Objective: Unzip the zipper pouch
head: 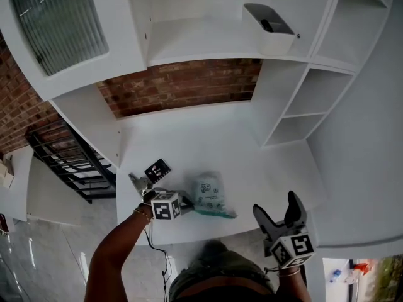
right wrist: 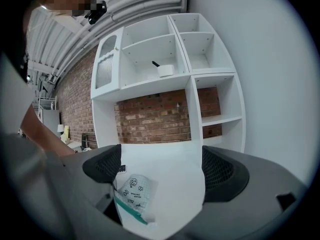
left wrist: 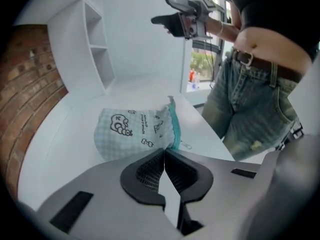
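Jaws: left gripper (left wrist: 164,153) pinching one zipper pouch (left wrist: 132,129); right gripper (head: 276,204) spread.

Right gripper (right wrist: 162,169) jaws wide apart, empty; zipper pouch (right wrist: 133,189) on white desk (right wrist: 172,156).

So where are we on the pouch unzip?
Done: nothing yet. The teal zipper looks closed along the zipper pouch edge, with the pull tab at its end.
In hand: the left gripper is shut right at the pouch's near edge; I can't tell whether it pinches fabric. The right gripper is open and empty, off to the side.
Left: catch the tab and draw it along.
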Motion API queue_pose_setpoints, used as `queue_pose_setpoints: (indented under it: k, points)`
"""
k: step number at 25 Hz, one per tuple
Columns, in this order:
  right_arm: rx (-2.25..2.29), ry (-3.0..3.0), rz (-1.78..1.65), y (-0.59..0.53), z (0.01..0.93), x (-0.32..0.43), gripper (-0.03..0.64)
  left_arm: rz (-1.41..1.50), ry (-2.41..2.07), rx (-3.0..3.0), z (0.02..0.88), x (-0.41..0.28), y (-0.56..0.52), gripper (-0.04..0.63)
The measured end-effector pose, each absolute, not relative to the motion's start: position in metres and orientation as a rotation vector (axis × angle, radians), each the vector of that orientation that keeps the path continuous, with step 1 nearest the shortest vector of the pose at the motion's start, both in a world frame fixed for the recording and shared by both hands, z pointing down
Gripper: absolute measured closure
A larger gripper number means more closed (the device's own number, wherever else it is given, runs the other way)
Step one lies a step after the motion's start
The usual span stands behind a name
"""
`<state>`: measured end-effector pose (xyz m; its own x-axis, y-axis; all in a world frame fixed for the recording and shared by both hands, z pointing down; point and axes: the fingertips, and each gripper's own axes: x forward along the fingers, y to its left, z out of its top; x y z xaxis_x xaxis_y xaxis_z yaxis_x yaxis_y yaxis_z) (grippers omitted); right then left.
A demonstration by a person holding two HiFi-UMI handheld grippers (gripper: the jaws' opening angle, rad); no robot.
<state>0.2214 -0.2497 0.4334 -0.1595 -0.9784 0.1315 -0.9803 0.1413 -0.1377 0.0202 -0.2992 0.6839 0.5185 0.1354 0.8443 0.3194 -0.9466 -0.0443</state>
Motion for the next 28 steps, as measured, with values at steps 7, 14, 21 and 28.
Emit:
queue_pose_setpoints:
  k: [7, 14, 21, 28]
  points:
    - [1.989, -2.412, 0.296, -0.249, 0.431, 0.211, 0.133, -1.236, -0.146, -2.876, 0.631, 0.047, -0.306, 0.588]
    - [1.896, -2.47, 0.295, -0.246, 0.429, 0.194, 0.142, -0.925, 0.08, -3.207, 0.563, 0.062, -0.326, 0.588]
    - [1.736, -2.493, 0.294, -0.242, 0.439, 0.174, 0.201, -0.689, 0.241, -3.297, 0.523, 0.058, -0.32, 0.588]
    - [1.514, -2.739, 0.416, -0.248, 0.428, 0.136, 0.281, -0.411, 0.361, -3.339, 0.481, 0.038, -0.295, 0.588]
